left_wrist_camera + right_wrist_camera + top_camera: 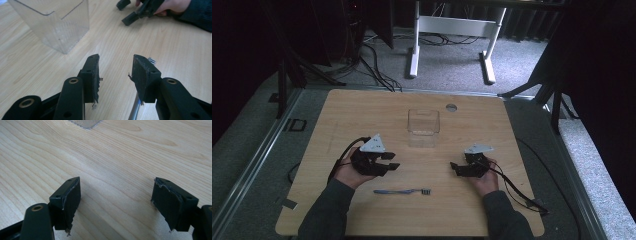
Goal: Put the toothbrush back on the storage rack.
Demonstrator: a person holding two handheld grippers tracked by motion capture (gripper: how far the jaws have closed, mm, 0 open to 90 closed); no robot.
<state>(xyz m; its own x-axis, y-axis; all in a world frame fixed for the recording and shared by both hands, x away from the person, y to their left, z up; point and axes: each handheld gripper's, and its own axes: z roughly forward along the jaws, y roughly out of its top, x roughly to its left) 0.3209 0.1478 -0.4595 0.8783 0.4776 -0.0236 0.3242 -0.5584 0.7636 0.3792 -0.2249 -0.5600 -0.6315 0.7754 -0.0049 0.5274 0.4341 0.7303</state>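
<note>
Your left gripper [393,160], fingers part open and empty, hovers just beyond the toothbrush [402,191] lying flat near you on the bench [362,110]; closing there risks skidding the thin handle aside, while your right gripper [455,168] waits wide open.

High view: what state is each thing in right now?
Toothbrush: flat on the table, not held.
Clear container: upright, empty, top open.
Left gripper: open, nothing between its jaws.
Right gripper: open, nothing between its jaws.
</note>
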